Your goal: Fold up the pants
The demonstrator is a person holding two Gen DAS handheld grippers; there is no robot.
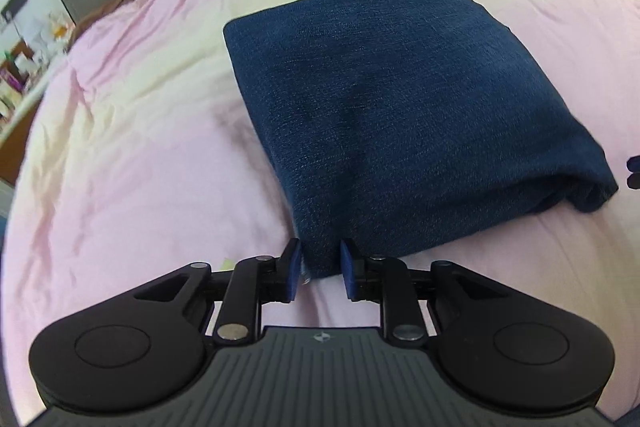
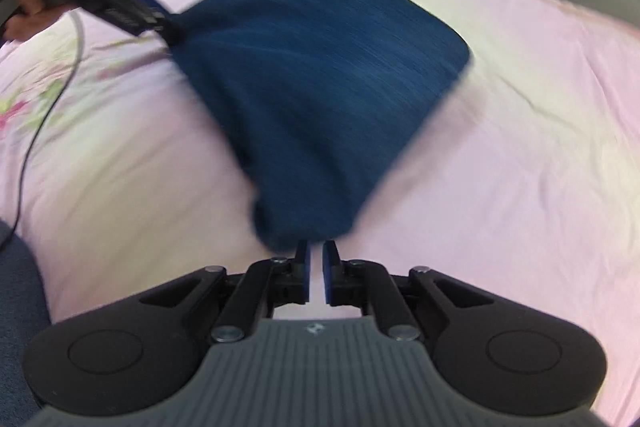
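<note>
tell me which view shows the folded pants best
The left wrist view: the folded pants are sharp, with weave, edges and open fold end visible. The right wrist view shows them motion-blurred, one far corner behind the left gripper.

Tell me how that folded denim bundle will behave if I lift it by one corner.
The folded pants look like soft denim, so they would probably sag and unfold rather than stay flat. The stacked layers suggest some weight. The fabric looks textured, so slipping seems unlikely. On the soft pink bedsheet, pushing may bunch it.

I can read no text in either view; only a small, wordless emblem marks each gripper point(image 1: 320, 263) body.
</note>
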